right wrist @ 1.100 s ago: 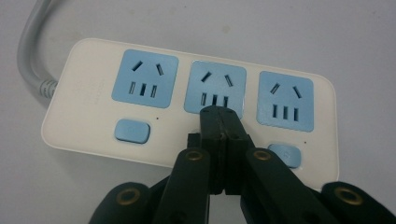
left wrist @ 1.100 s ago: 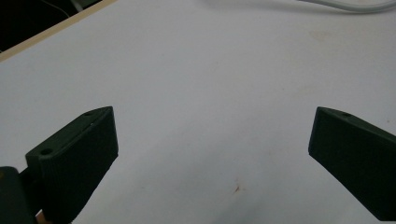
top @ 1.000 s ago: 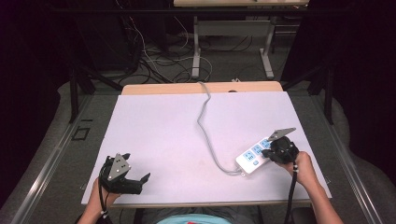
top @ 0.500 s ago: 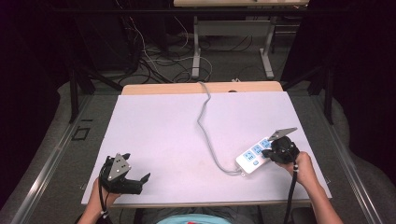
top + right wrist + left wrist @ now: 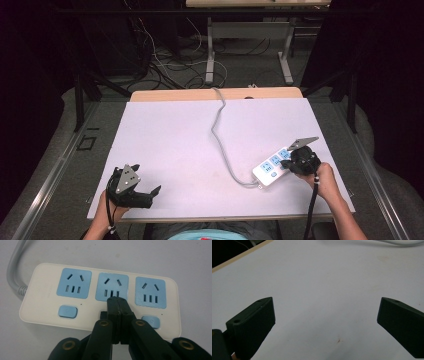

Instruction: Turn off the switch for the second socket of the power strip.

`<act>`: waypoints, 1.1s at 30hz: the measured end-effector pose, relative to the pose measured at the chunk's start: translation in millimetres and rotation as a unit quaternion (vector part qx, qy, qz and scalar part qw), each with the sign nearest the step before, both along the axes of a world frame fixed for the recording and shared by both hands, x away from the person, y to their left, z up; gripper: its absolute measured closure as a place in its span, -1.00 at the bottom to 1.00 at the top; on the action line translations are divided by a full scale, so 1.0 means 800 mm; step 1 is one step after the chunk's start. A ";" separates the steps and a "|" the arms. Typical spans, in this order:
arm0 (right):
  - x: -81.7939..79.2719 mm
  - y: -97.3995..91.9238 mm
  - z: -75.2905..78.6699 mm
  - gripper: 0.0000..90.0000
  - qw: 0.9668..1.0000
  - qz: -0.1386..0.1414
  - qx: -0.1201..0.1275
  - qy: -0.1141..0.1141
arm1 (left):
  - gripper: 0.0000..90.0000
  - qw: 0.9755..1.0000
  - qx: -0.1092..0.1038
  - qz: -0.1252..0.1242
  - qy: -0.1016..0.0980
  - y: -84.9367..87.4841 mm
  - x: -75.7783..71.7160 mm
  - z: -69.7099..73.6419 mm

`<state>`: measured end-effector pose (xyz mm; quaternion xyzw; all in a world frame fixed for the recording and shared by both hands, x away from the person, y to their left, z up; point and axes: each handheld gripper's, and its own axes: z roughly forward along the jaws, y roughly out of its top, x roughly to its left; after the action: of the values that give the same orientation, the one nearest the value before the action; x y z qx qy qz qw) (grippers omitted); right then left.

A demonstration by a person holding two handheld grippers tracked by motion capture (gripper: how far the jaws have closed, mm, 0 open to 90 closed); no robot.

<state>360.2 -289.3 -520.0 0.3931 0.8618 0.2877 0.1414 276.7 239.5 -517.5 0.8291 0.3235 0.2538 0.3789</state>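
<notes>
A white power strip [image 5: 272, 168] [image 5: 100, 297] with three blue sockets and blue switches lies at the right of the white table top [image 5: 200, 145]; its grey cable [image 5: 220, 130] runs to the far edge. My right gripper [image 5: 289, 163] [image 5: 117, 301] is shut with nothing between its jaws, and its joined tips sit over the strip's middle section, just below the middle socket and covering the middle switch. Whether they press it I cannot tell. My left gripper [image 5: 147, 195] [image 5: 324, 315] rests at the near left, jaws wide open over bare table.
A wooden strip [image 5: 215, 94] borders the table's far edge. Beyond it are table legs [image 5: 210, 55] and loose cables on a dark floor. A small brown stain [image 5: 339, 340] marks the table top between the left jaws.
</notes>
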 end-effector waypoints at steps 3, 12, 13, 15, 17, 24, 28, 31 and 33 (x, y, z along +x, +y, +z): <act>0.000 0.000 0.000 1.00 1.000 0.001 -0.001 0.000 | -0.97 1.000 0.000 0.000 0.000 0.000 0.000 0.000; 0.000 0.001 0.000 1.00 1.000 -0.001 -0.002 -0.002 | -0.97 1.000 0.001 -0.001 -0.002 0.000 0.000 0.000; 0.000 0.001 0.000 1.00 1.000 0.000 -0.002 -0.002 | -0.97 1.000 0.000 -0.001 -0.001 0.000 0.000 0.000; -0.001 0.002 0.000 1.00 1.000 -0.007 -0.005 -0.004 | -0.97 1.000 0.001 -0.001 0.000 0.000 0.000 0.000; -0.001 0.003 0.000 1.00 1.000 -0.004 -0.008 -0.005 | -0.97 1.000 0.001 0.000 0.001 0.000 0.000 0.000; -0.001 0.002 0.000 1.00 1.000 -0.001 -0.006 -0.004 | -0.97 1.000 0.001 -0.001 0.000 0.000 0.000 0.000; -0.001 0.003 0.000 1.00 1.000 -0.001 -0.012 -0.009 | -0.97 1.000 0.000 -0.001 0.000 0.000 0.000 0.000; -0.002 0.003 0.000 1.00 1.000 0.001 -0.010 -0.010 | -0.97 1.000 0.001 -0.001 0.000 0.000 0.000 0.000; -0.002 0.004 0.000 1.00 1.000 0.002 -0.018 -0.019 | -0.96 1.000 0.001 -0.001 0.000 0.000 0.000 0.000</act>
<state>358.7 -286.0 -520.1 0.3834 0.8646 0.2798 0.1648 276.8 239.8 -517.4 0.8297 0.3222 0.2539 0.3785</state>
